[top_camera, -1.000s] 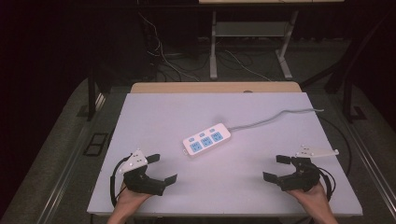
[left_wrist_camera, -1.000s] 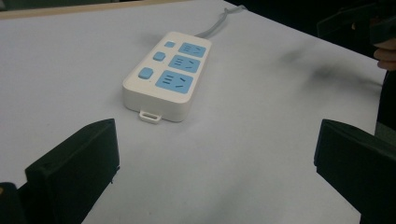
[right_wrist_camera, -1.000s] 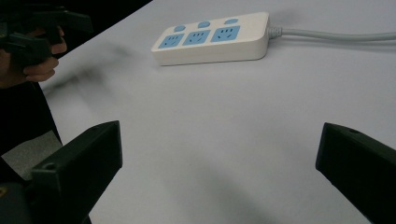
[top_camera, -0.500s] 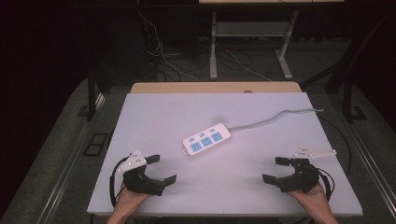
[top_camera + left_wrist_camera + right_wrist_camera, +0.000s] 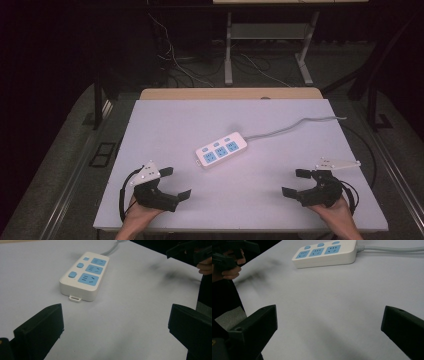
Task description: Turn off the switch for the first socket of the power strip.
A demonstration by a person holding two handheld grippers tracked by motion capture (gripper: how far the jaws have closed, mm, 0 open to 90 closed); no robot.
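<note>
Table (image 5: 175,125) comes first, a wide pale surface with dark floor and loose cables behind it. Near its middle lies a white power strip (image 5: 221,149) with three blue sockets and three blue buttons, set at a slant, its grey cord (image 5: 295,124) trailing off toward the far right edge. At the near left corner the left gripper (image 5: 176,182) rests with its jaws spread wide and nothing between them. At the near right the right gripper (image 5: 295,183) sits likewise, jaws wide apart, well clear of the strip.

High overhead; gripper views converging on power strip (image 5: 221,150).
</note>
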